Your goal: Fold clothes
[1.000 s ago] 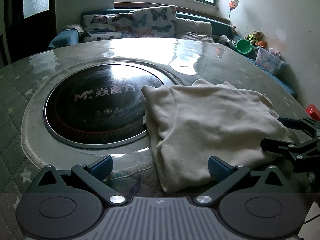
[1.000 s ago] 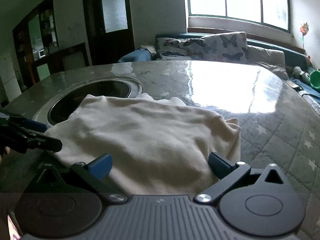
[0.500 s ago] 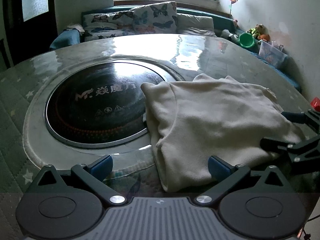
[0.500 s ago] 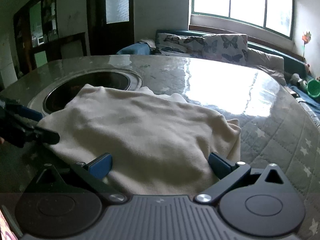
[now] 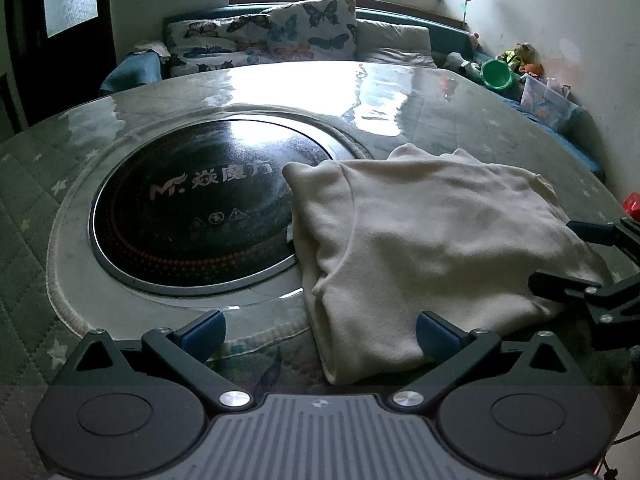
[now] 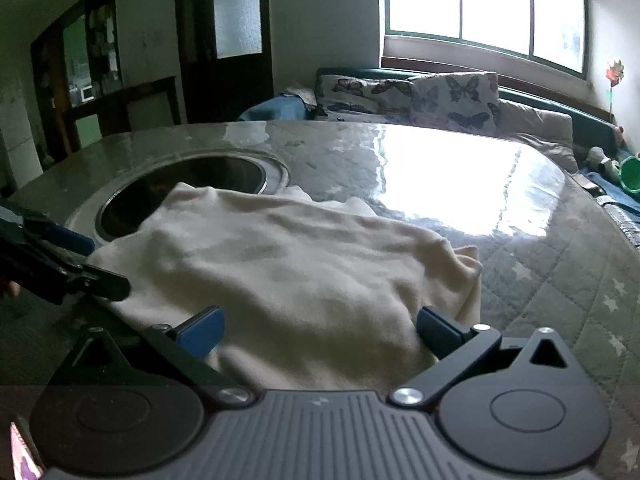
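Note:
A cream garment (image 5: 432, 240) lies folded in a rough rectangle on the round table, its left edge lapping over the black cooktop. My left gripper (image 5: 320, 332) stands open at the garment's near left corner, fingers wide, nothing between them. From the right wrist view the same cream garment (image 6: 288, 268) fills the middle, and my right gripper (image 6: 318, 330) is open with its near edge lying between the blue fingertips. Each gripper shows in the other's view: the right gripper (image 5: 576, 256) at the cloth's right edge, the left gripper (image 6: 84, 260) at its left edge.
A black round cooktop (image 5: 200, 208) is set into the table (image 5: 460, 120), which has a quilted cover under glossy glass. Behind the table a sofa with butterfly cushions (image 5: 304, 32) runs under the window. Toys and a green bucket (image 5: 498, 74) sit at the far right.
Both grippers have drawn in slightly toward the garment and tilted, staying open. The garment lies as it did.

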Demonstrator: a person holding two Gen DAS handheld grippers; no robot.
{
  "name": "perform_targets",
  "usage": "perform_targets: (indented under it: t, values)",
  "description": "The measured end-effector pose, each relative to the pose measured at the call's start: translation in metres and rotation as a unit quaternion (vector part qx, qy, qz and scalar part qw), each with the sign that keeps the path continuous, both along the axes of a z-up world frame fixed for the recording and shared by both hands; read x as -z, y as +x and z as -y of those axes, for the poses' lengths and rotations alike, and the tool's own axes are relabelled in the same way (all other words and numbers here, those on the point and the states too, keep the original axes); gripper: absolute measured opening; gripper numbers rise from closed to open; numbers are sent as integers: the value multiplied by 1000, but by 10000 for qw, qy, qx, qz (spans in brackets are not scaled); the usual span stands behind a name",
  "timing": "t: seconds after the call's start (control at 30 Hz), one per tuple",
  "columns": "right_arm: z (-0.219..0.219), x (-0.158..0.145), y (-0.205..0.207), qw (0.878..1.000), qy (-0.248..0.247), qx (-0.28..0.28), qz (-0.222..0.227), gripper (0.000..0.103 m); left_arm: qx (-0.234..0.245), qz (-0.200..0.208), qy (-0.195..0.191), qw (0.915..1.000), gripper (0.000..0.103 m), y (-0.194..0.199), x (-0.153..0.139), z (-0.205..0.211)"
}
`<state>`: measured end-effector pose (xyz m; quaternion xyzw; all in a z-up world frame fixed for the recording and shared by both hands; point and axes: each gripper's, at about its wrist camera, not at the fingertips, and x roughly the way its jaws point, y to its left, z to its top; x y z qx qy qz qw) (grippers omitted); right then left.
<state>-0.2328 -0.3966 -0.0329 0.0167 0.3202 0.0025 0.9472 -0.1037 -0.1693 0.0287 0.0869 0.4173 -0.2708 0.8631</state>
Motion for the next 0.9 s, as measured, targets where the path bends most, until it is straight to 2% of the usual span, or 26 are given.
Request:
perform_targets:
  t: [0.2,0.47,0.67,0.9]
  values:
    - [-8,-12,-7,9994,-43,-302,152,103,-193,-84,-28,9998,103,4,-5,-8]
    - [-36,-24,-10,9938,-112,-1089,203,101,-485,-79,-64,9988,103,12,-11,-21]
    - [-59,-27,-5,9840,-200,-1767,60,89,-613,-100,-105,9980,103,18,-15,-25]
    - [-93,-18,12,9661,-499,-2527,-151,59,-650,-153,-281,9974,103,24,-25,-25]
